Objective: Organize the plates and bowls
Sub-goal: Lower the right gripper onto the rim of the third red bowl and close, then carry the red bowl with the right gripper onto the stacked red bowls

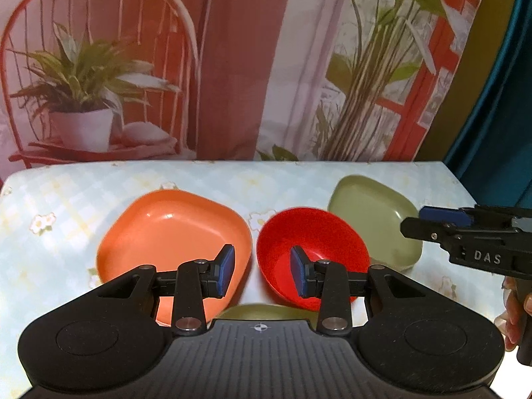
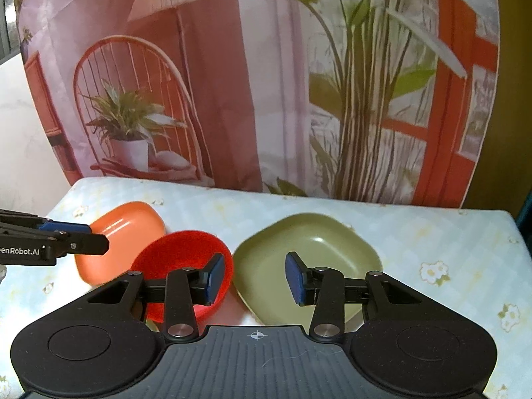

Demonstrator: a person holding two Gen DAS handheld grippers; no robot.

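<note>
We have stacked nothing yet: orange plate (image 1: 159, 232), red bowl (image 1: 316, 249) and green plate (image 2: 309, 266) lie apart on the surface (image 1: 83, 193). Left gripper (image 1: 262, 272) and right gripper (image 2: 254, 279) hover with jaws released, the bowl just beyond the left jaws.

Staged home set: printed backdrop (image 1: 232, 66), floral tablecloth (image 1: 66, 206)

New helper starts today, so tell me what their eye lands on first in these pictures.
The bright red bowl at the middle of the floral tablecloth, between the orange plate on its left and the olive-green plate on its right. Next, the left gripper and right gripper, both open and empty above the dishes.
</note>
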